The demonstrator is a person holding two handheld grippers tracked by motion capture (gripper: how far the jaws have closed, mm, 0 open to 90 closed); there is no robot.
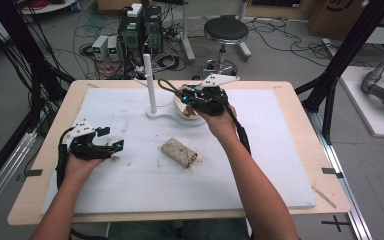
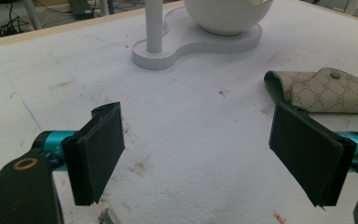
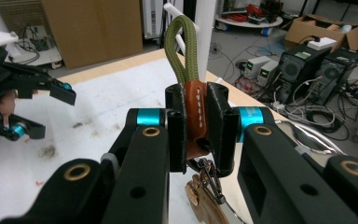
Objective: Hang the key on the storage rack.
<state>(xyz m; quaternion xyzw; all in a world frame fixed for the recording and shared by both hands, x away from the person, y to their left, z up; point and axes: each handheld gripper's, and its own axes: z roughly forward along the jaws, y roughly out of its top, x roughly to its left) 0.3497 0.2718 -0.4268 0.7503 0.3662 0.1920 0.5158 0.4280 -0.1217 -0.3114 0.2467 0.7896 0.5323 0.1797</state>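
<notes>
The beige key pouch [image 1: 179, 152] on the desk [image 1: 290, 150] carries a repeating monogram print, too small to read. The right gripper [image 3: 197, 126] is clamped on a brown leather key fob [image 3: 196, 116], its olive cord loop [image 3: 182, 46] sticking up beyond the fingers [image 3: 221, 126], beside the white stand [image 1: 152, 95]. The left gripper [image 1: 111, 139] rests spread wide, holding nothing.

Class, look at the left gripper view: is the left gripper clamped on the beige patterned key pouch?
No. The left gripper stands with its jaws wide apart over bare white mat, while the key pouch lies beyond them, untouched.
</notes>
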